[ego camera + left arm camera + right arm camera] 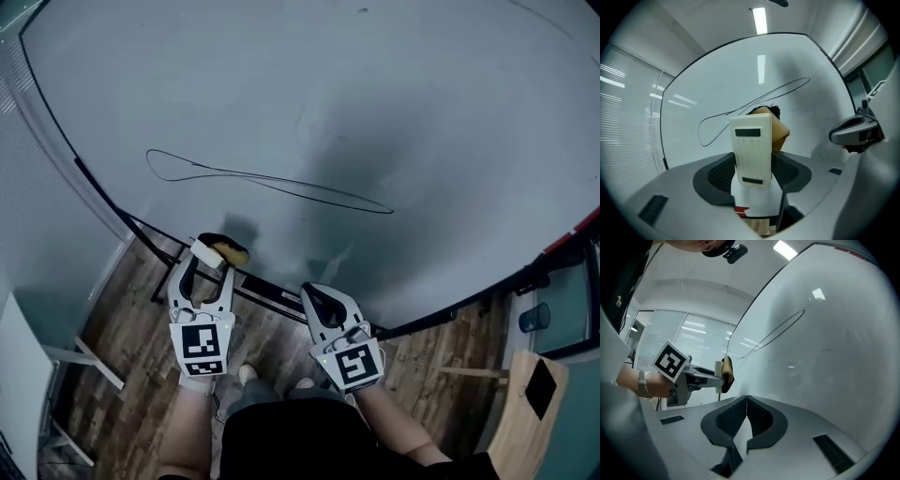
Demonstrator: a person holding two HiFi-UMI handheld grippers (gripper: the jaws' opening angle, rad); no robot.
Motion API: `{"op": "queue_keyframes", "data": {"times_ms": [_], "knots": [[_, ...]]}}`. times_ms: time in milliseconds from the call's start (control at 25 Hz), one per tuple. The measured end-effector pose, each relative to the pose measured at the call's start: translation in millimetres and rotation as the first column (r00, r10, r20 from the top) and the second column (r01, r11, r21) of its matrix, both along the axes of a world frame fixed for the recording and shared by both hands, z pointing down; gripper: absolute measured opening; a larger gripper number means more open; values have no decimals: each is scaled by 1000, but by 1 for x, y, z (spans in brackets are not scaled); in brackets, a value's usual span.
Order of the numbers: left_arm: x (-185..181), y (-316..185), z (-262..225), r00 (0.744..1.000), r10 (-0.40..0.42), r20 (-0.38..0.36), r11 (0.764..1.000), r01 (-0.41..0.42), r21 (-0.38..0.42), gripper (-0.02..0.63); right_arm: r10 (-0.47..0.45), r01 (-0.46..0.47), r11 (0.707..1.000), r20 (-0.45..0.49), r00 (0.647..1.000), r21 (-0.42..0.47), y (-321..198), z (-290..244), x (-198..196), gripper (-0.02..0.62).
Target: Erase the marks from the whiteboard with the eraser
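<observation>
In the head view the whiteboard [422, 112] filled most of the scene, and a thin black line mark [272, 181] ran across it as a long flattened loop from the left towards the middle. Below the mark, at the board's lower edge, the left gripper [211, 262] had its jaws clamped on the eraser [222, 251]. The eraser's white back faced the person and its tan sponge and dark felt faced the board. The right gripper [314, 295] hung just beside it to the right, its jaws pressed together with nothing between them. A wood-plank floor [131, 309] lay beneath, a wooden chair [525, 412] stood at the lower right, and above the chair sat a small dark cup [534, 317] whose contents could not be made out. In the left gripper view the eraser [751, 150] stood upright between the two dark jaw pads. The line mark [740, 108] curved across the whiteboard behind it, and the right gripper [855, 133] showed at the right edge. In the right gripper view that gripper's jaws met along a closed seam and gripped nothing. To the left the left gripper [701, 379] held the eraser [725, 375] with its dark face turned to the whiteboard and close to it. Whether it touched the surface could not be told.
</observation>
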State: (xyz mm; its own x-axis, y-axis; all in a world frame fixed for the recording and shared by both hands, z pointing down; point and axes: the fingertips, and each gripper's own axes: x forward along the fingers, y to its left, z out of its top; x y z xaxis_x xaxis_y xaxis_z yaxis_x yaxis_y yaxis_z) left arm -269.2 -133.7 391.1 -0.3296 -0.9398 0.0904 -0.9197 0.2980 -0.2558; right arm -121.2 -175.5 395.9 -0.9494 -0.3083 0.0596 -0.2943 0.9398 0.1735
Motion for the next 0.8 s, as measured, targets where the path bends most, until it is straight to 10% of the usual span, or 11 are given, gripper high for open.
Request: {"op": "queue_keyframes", "data": {"times_ms": [280, 800], "knots": [[-116, 25, -8, 988, -145, -52, 989, 146, 3, 255, -34, 34, 998, 0, 999, -50, 18, 8, -75, 29], [-246, -13, -1, 990, -131, -42, 988, 127, -83, 255, 62, -64, 996, -42, 997, -55, 17, 30, -153, 29]]}}
